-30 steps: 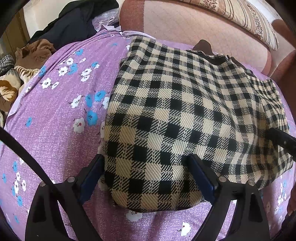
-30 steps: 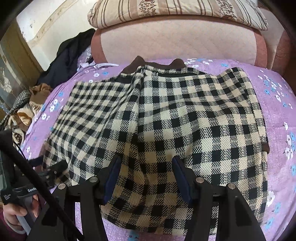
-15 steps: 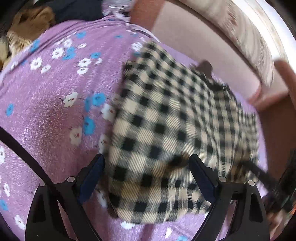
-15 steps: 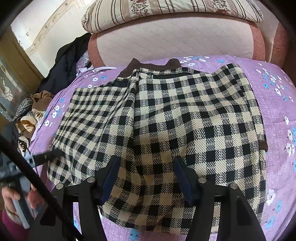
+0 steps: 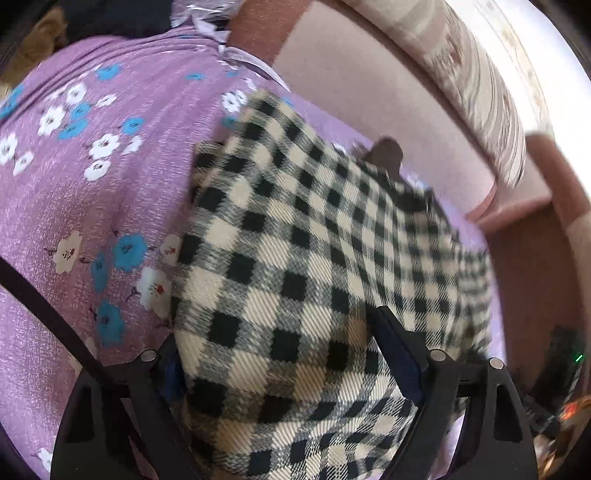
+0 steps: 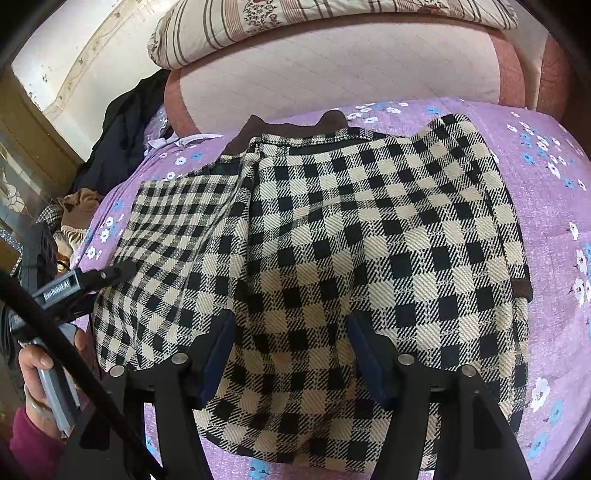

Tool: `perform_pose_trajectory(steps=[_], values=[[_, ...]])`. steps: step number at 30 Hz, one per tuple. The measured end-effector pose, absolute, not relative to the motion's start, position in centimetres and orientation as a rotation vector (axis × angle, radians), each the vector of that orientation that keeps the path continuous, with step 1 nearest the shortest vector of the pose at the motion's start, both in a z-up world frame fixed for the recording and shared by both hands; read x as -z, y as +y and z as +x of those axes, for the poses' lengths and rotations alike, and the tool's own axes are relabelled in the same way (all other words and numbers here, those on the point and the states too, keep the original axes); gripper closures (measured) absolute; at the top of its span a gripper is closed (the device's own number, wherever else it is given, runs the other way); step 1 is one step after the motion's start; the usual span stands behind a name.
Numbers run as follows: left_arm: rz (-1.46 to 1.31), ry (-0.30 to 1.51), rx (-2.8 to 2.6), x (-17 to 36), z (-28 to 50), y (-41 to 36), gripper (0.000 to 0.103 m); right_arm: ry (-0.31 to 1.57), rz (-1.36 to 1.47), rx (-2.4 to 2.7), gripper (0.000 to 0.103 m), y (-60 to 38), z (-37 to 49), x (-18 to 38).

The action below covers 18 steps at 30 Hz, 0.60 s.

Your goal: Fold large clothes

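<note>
A black-and-cream checked coat [image 6: 369, 236] lies folded on the purple flowered bed sheet [image 6: 546, 206], its brown collar [image 6: 291, 129] toward the headboard. My right gripper [image 6: 293, 350] hovers at the near hem. Its jaws are opening, with checked cloth between the fingers but no pad pressing it. My left gripper [image 5: 282, 362] straddles the coat's [image 5: 295, 258] near left corner. Its jaws stand wide and are closing, with cloth bulging between them. From the right wrist view, the left gripper [image 6: 85, 277] reaches the coat's left edge, held by a hand [image 6: 37, 362].
A padded pink headboard [image 6: 351, 74] with a striped pillow [image 6: 295, 22] on top closes off the far side. Dark clothes [image 6: 122, 129] and brown and striped garments [image 6: 77, 206] are piled off the bed's left side. Bare sheet [image 5: 92, 184] lies left of the coat.
My left gripper has slid sideways and rolled, so the coat now sits tilted in its view. In the right wrist view it has moved up to the coat's left edge. The right jaws stand slightly wider.
</note>
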<state>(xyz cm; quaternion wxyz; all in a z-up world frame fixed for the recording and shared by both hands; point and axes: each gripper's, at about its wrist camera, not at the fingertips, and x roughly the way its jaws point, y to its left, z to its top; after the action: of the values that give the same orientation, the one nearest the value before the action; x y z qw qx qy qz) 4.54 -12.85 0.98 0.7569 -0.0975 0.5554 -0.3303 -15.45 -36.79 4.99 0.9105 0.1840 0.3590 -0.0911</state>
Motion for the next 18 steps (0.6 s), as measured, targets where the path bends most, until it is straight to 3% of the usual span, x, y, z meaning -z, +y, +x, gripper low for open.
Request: perform_pose_trajectory(steps=[13, 18], values=[[-0.408, 1.211, 0.972, -2.6, 3.6, -13.7, 0.018, 0.736, 0.377, 0.185, 0.033, -36.8, -15.0, -4.8], [-0.428, 1.287, 0.822, -0.5, 4.2, -13.3, 0.018, 0.745, 0.376, 0.188, 0.033, -37.1, -15.0, -4.6]])
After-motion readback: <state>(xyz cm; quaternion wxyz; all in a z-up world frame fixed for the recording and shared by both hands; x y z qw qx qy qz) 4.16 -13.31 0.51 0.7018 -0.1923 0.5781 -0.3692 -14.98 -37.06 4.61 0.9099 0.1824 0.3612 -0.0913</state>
